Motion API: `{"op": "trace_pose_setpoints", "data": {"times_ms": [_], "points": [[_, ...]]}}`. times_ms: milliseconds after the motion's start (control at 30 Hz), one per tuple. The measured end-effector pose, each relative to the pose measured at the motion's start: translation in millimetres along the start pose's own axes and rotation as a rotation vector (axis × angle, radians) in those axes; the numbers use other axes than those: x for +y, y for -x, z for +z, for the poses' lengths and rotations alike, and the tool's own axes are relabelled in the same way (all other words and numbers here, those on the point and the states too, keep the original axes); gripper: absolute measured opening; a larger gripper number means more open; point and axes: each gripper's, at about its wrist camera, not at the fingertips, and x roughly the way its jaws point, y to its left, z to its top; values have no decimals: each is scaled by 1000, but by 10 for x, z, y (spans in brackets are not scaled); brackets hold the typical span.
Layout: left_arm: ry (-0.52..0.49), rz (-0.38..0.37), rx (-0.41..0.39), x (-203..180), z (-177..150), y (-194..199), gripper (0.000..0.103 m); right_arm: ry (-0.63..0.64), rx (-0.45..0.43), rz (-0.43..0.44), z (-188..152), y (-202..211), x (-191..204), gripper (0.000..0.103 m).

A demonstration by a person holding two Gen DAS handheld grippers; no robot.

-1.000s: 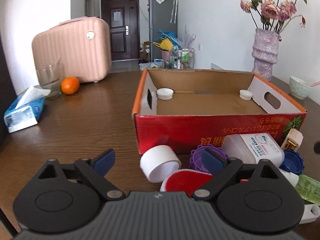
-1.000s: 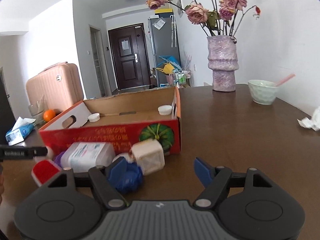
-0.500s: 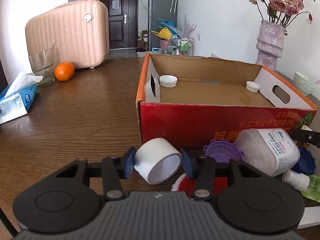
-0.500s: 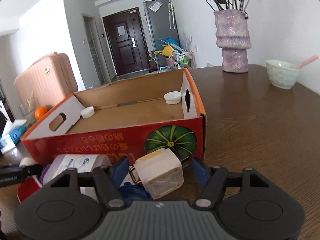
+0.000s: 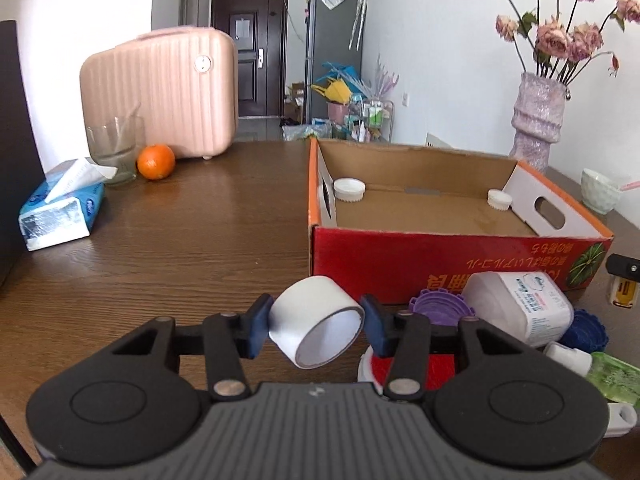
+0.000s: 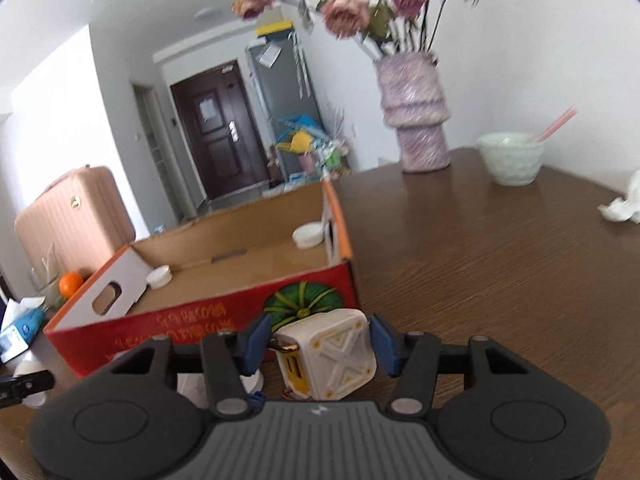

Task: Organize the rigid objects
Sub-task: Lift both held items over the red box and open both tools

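My left gripper (image 5: 316, 322) is shut on a white cylindrical cap (image 5: 316, 320), held just off the wooden table (image 5: 180, 248) in front of the red cardboard box (image 5: 440, 272). My right gripper (image 6: 320, 344) has a white cube with yellow details (image 6: 332, 352) between its blue pads; the jaws are still closing and both pads touch the cube's sides. It sits by the box's (image 6: 200, 320) near right corner. Two small white caps (image 5: 349, 189) (image 5: 499, 200) lie inside the box.
A purple lid (image 5: 440, 306), white bottle (image 5: 520, 308), blue lid (image 5: 586, 330), red lid (image 5: 412, 368) and green bottle (image 5: 612, 376) lie before the box. Tissue pack (image 5: 60, 208), glass (image 5: 114, 148), orange (image 5: 156, 161), pink case (image 5: 160, 92) stand left; vase (image 6: 420, 120), bowl (image 6: 512, 156) right.
The left jaws closed on the white cap and raised it slightly. The right gripper came forward around the white cube, narrowed onto it and rolled, so the box now looks tilted.
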Motion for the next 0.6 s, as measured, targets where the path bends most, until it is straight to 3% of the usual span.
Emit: {"op": "trace_pose_setpoints", "data": {"times_ms": [300,600], "points": [[0,32,-52,8,-24,396,49,18,-60,42,-17,497,10,53],[-49,-13,-133,-229,-38,826,49,72,-113,114,13,861,140,53]]}}
